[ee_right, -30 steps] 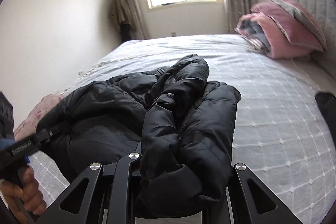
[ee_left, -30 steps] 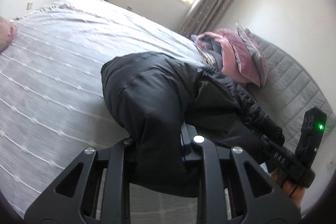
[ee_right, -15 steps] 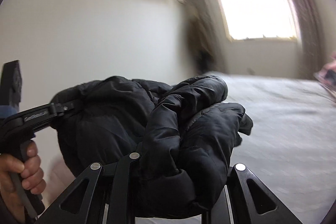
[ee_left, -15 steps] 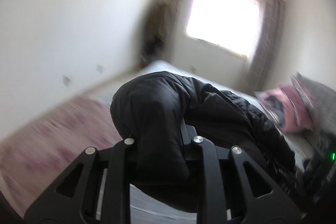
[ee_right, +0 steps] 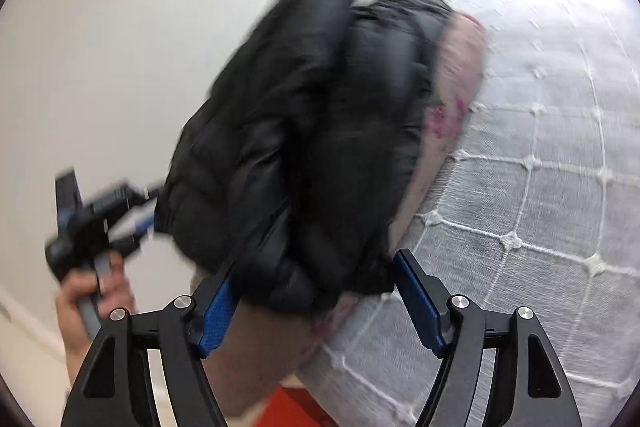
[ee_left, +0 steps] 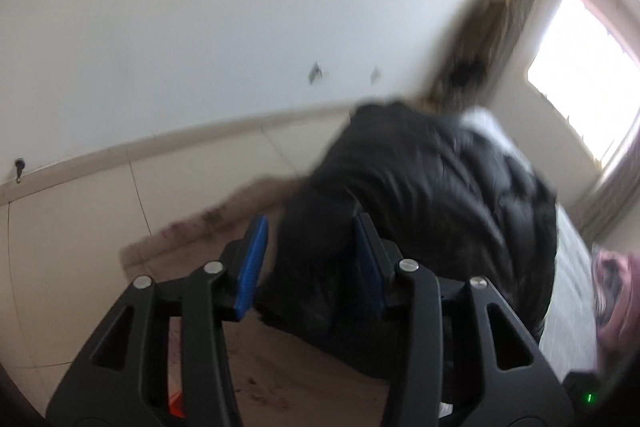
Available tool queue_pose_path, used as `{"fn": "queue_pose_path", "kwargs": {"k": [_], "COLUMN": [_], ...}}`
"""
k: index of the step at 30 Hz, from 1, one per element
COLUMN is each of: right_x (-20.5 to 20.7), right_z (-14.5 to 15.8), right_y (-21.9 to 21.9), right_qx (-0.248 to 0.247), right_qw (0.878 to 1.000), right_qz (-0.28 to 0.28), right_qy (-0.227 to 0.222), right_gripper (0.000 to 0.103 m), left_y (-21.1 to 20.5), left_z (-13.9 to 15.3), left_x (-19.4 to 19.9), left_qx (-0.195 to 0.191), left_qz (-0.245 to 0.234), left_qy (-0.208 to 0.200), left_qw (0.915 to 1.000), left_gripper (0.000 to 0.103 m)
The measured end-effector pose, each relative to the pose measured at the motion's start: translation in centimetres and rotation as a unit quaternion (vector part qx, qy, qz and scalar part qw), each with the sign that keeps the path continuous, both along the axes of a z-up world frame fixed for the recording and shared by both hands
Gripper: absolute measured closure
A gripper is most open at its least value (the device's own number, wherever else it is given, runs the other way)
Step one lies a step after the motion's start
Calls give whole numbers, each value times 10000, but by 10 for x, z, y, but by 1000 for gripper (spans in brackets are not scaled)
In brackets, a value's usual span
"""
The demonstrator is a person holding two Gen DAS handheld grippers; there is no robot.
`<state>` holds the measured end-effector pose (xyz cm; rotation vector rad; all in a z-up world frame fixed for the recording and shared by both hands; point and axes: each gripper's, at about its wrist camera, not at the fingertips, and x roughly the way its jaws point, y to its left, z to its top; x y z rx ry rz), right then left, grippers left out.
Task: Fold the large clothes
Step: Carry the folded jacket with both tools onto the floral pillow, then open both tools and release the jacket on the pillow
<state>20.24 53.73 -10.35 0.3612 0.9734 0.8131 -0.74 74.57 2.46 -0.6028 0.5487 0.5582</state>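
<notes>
Both grippers w/ jaws just sprung apart, the black puffer jacket (ee_right: 304, 131) bundle sitting between them but no longer pinched. Left gripper (ee_left: 306, 263): blue pads parted, the pad at 9 o'clock clear of the cloth, the one at 3 o'clock looks to be brushing the fabric – blur, can't be sure. Right gripper (ee_right: 316, 301): wide apart, jacket's rolled edge lying loose in the gap, neither pad pressing as far as I can tell.

Jacket itself: folded lump at the bed's edge, on or just over a pinkish floral cloth (ee_right: 456, 67), with the white gridded bedspread (ee_right: 540, 155) running off toward 3 o'clock in the right wrist view. Whether it has fully landed I can't tell, everything's smeared.

Seems to be the drop-off of a folded bundle, so for doing it well:
- let it settle first, don't yank back – pads could snag the slick shell & drag the fold open
- pull both grippers straight back along the fingers, together, not sideways
- mind the edge; the bundle sits close to it and prob. slides easily, so nudge it inward toward the bedspread if it tips
</notes>
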Motion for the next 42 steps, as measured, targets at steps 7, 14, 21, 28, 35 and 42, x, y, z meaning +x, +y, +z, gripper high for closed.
{"fn": "queue_pose_path", "kwargs": {"k": [7, 14, 21, 28, 35, 42], "right_x": [-66, -132, -183, -209, -228, -242], "right_z": [35, 72, 121, 130, 135, 134], "right_y": [4, -46, -117, -170, -211, -216], "right_qx": [-388, -1003, -1019, -756, -385, -240], "right_qw": [9932, 9689, 9506, 9488, 9532, 9541], "right_qz": [670, 1131, 1070, 948, 777, 883], "right_qy": [-872, -1959, -2731, -2916, -2898, -2853], "right_gripper": [27, 21, 7, 7, 7, 6], "left_y": [-90, -215, -282, -349, -392, -423], "left_z": [35, 37, 53, 49, 52, 60], "left_x": [-34, -87, -136, -171, -187, -199], "left_qx": [503, 1370, 1836, 2125, 2488, 2712], "left_qz": [93, 43, 199, 438, 700, 827], "left_qy": [-134, 283, 453, 634, 876, 833], "left_qw": [9986, 9902, 9818, 9741, 9620, 9553], "left_gripper": [46, 7, 3, 1, 1, 1]}}
